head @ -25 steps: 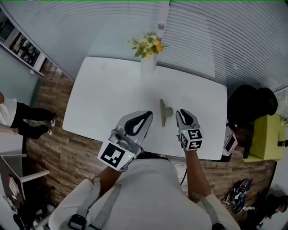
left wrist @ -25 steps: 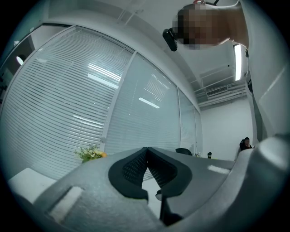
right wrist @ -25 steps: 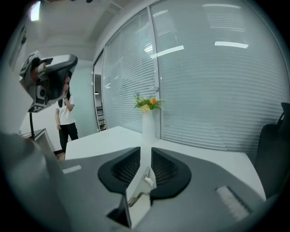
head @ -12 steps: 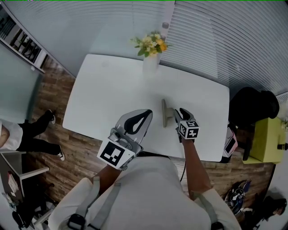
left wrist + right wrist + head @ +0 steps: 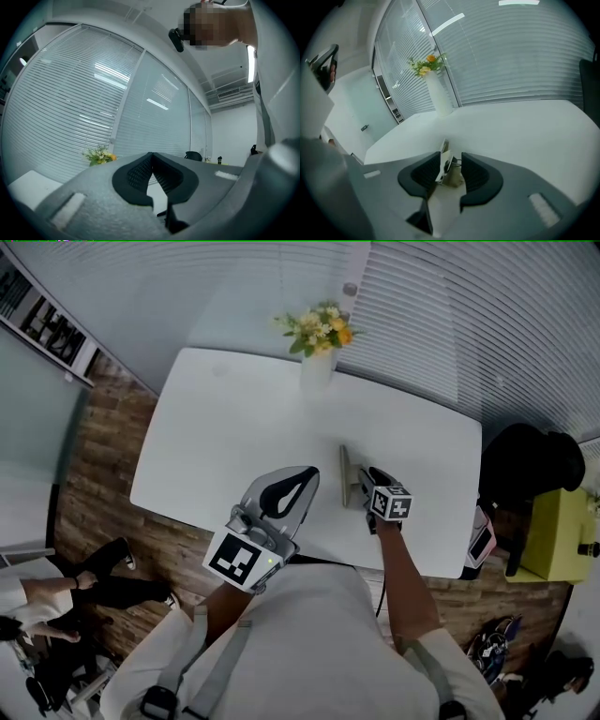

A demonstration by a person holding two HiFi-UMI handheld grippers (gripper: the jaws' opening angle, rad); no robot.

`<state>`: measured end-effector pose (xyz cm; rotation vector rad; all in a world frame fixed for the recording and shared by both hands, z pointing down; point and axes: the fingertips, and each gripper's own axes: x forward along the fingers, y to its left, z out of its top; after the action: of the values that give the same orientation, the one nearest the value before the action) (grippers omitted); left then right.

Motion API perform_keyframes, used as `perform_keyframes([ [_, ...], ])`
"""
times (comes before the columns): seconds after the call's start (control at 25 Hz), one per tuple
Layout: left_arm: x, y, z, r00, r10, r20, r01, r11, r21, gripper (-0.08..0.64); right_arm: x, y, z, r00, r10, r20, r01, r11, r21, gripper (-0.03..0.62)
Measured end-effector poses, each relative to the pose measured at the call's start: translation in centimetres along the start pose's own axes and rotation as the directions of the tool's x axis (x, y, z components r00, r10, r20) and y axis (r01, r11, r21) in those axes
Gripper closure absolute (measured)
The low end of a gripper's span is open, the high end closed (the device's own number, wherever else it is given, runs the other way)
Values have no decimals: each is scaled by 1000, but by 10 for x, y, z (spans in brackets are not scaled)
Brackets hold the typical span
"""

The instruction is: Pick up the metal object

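On the tabletop (image 5: 216, 437), straddling the metal object (image 5: 348, 474), not yet gripping.
At near edge, left hand-held gripper (image 5: 305, 486) parked, jaws together, probably to stay clear; right hand-held gripper (image 5: 370, 479) tilted down, jaws just opened wide around the object. Right gripper view alone showing it between the pads (image 5: 477, 173); head view alone, both grippers together.

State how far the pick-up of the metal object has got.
Done: the right gripper is down at the metal object. In hand: its jaws have just been opening and now straddle it. Still to do: closing and lifting it off the table.
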<state>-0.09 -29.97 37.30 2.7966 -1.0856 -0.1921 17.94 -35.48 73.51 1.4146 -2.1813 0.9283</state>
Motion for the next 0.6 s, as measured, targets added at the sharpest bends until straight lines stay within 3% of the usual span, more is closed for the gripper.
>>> perform_keyframes([
  [0.6,-5,3,-2,1000,14,-11,-14,1000,1,558,10,6,1,996,74,58,-81,985,149,535],
])
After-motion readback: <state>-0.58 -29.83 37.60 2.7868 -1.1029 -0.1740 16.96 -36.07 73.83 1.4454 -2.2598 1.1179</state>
